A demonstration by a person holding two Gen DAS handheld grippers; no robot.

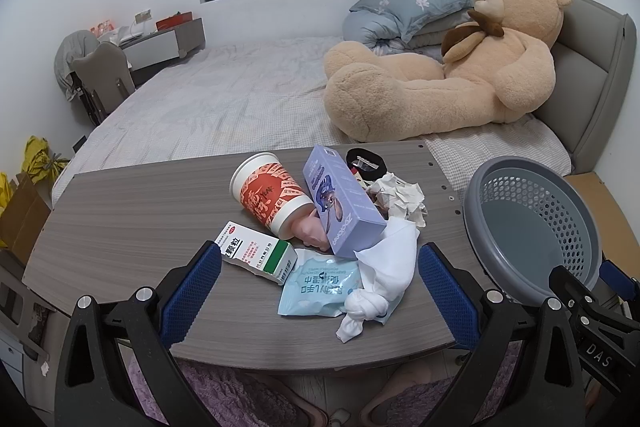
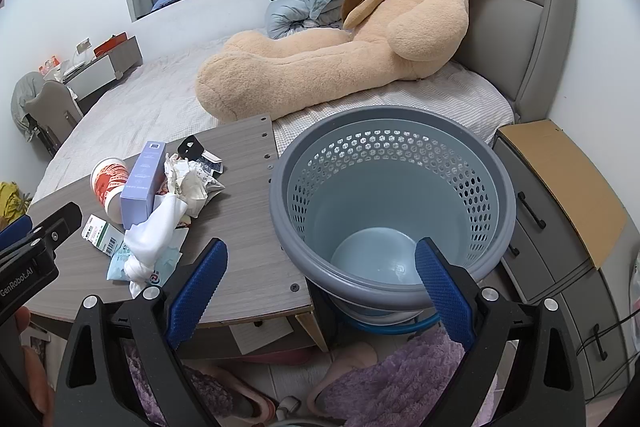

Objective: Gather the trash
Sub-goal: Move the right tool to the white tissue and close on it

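— Holding both tools back from the pile, we have the left gripper with its jaws spread wide and nothing between them, aimed at the trash on the desk.

— Makes sense: the knotted white tissue and the light-blue wipes packet lie just ahead, between those jaws, so we judge them the easiest first pick. Farther out sit the medicine box, the tipped paper cup, the lavender carton and the crumpled paper.

— And the right gripper?

— Its jaws are spread too, empty, straddling the near rim of the grey bin. The bin stands off the desk's right end, likely so that we can carry pieces straight across.

— What does its view add?

— It looks down into the bin, which holds nothing yet, and shows the cardboard-topped cabinet beyond. The left view shows the trash labels instead, and only the bin's side.
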